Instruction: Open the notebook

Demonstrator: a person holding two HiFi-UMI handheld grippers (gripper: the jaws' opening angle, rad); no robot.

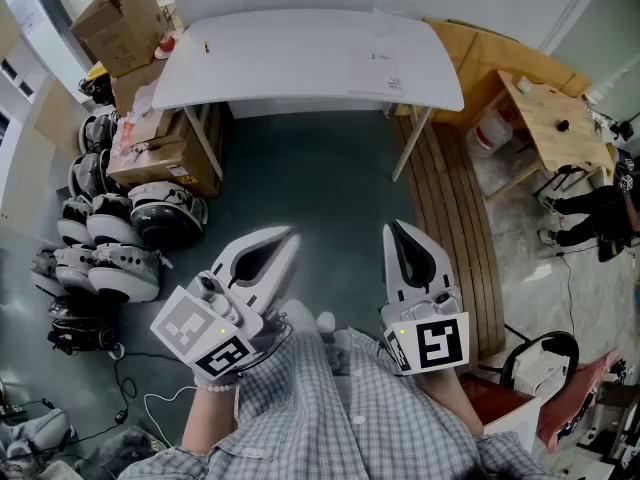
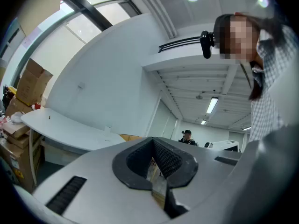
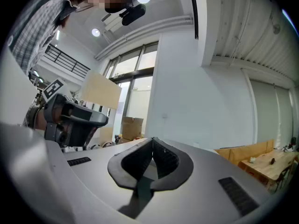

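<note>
Left of the white table [image 1: 300, 58], stacked cardboard boxes [image 1: 125, 23], left gripper [image 1: 288, 234] and right gripper [image 1: 394, 228] closed, empty

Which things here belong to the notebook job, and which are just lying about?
Job: left gripper, right gripper, both shut and empty; white table; no notebook clearly visible.
Lying about: cardboard boxes, white-and-black gear on the floor, wooden table.

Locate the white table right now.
Head view, top centre: the white table stands by the far wall, cardboard boxes at its left end, a wooden table to its right.
</note>
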